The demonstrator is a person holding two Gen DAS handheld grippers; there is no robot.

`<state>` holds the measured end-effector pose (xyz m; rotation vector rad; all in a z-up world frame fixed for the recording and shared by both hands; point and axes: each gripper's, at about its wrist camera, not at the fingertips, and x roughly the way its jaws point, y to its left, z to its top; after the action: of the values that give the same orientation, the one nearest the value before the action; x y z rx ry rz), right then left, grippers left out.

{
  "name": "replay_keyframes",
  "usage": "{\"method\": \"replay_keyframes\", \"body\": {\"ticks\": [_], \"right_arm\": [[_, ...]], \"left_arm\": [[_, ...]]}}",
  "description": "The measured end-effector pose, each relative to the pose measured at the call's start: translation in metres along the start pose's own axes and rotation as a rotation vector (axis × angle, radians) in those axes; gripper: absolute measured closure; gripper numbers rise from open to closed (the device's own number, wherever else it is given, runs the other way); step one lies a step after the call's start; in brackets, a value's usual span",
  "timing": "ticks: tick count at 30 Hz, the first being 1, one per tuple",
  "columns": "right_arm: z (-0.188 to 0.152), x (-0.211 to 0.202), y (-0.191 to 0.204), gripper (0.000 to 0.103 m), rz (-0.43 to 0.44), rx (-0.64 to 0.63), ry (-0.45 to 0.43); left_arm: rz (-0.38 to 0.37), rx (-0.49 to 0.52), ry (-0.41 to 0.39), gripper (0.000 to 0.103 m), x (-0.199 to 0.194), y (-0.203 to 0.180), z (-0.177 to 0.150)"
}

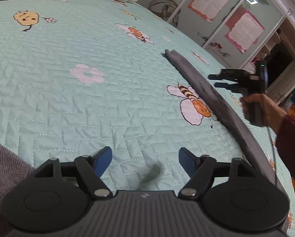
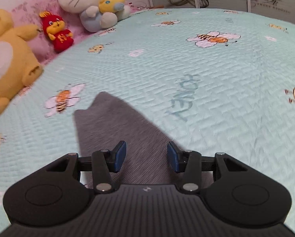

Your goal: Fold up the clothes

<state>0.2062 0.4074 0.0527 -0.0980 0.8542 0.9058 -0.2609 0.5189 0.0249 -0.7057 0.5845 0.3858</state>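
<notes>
- The grey garment lies on the mint quilted bedspread, drawn out into a long narrow strip near the bed's edge, likely so its length is easy to work along.
- From the right wrist view the same cloth runs straight ahead from under the tool, tapering to a far end with a small notch; whether that strip is one layer or several I cannot tell, the picture being blurred.
- The right gripper hangs low over the near part of the cloth, fingers parted and clasping nothing.
- The left gripper hovers over bare bedspread, well apart from the strip, fingers spread wide and empty.
- Plush toys sit along the far side, clear of the working space.
</notes>
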Motion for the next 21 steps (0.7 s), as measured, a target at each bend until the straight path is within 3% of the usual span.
{"method": "replay_keyframes", "body": {"ticks": [5,9,12,14,16,17,21], "right_arm": [[0.01,0.029,-0.013,0.055,-0.026,-0.036,0.016],[0.014,0.044,-0.015,0.038,0.002,-0.09,0.028],[0.013,0.045,-0.011,0.038,0.018,-0.136,0.043],[0.012,0.046,-0.008,0.048,0.029,-0.167,0.052],[0.011,0.044,-0.003,0.086,0.051,-0.179,0.067],[0.008,0.039,0.004,0.094,0.051,-0.2,0.062],[-0.022,-0.002,0.058,0.101,-0.021,-0.402,-0.049]], "left_arm": [[-0.011,0.007,-0.002,0.018,0.002,0.0,-0.001],[-0.015,0.033,-0.004,0.012,0.004,-0.003,-0.003],[-0.019,0.032,-0.006,0.01,0.005,-0.004,-0.003],[-0.021,0.031,-0.007,0.009,0.005,-0.004,-0.003],[-0.023,0.03,-0.008,0.009,0.006,-0.003,-0.003],[-0.024,0.029,-0.008,0.009,0.006,-0.003,-0.002],[-0.045,-0.021,-0.007,0.009,0.005,0.003,0.001]]}}
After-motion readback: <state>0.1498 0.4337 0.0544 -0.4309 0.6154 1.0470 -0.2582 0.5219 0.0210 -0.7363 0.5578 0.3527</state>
